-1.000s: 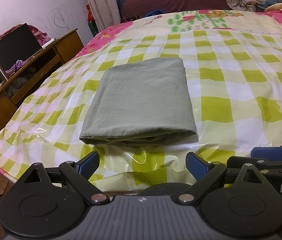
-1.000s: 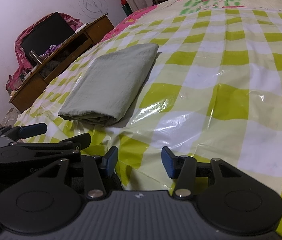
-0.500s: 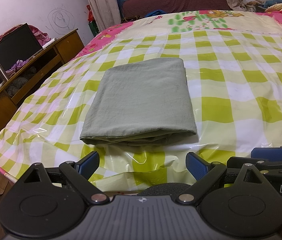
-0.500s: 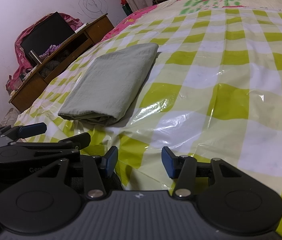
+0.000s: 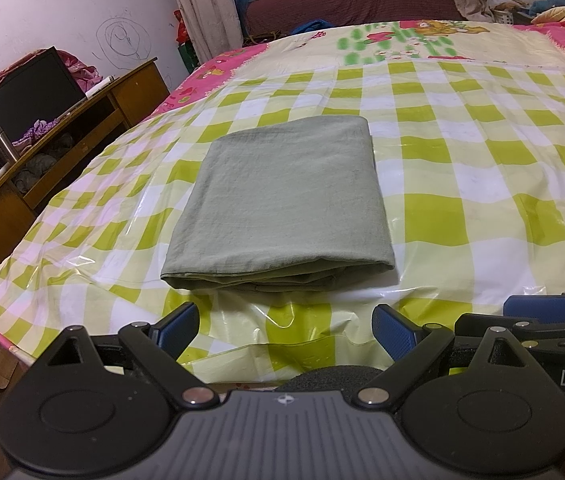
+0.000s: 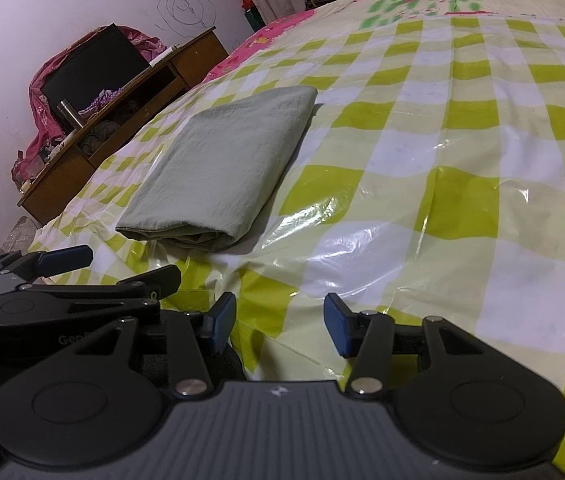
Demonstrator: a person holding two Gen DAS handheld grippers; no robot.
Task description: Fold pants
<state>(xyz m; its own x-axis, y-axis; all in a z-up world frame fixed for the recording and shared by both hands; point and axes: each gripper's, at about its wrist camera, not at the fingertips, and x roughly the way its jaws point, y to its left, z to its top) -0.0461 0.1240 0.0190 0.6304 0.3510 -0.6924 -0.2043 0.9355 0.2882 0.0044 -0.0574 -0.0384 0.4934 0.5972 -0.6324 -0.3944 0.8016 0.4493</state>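
Observation:
The olive-green pants (image 5: 282, 204) lie folded into a neat flat rectangle on the green-and-white checked plastic sheet (image 5: 482, 200) that covers the bed. In the right wrist view the pants (image 6: 226, 164) lie at the left. My left gripper (image 5: 284, 332) is open and empty, just short of the near edge of the pants. My right gripper (image 6: 280, 326) is open and empty, to the right of the pants and apart from them. The left gripper also shows at the lower left of the right wrist view (image 6: 62, 280).
A wooden desk (image 5: 82, 120) with a black monitor (image 5: 26, 96) and a steel flask (image 5: 2, 148) stands left of the bed. A dark red sofa (image 5: 362, 0) and curtains stand behind. The bed's near edge drops off just below the grippers.

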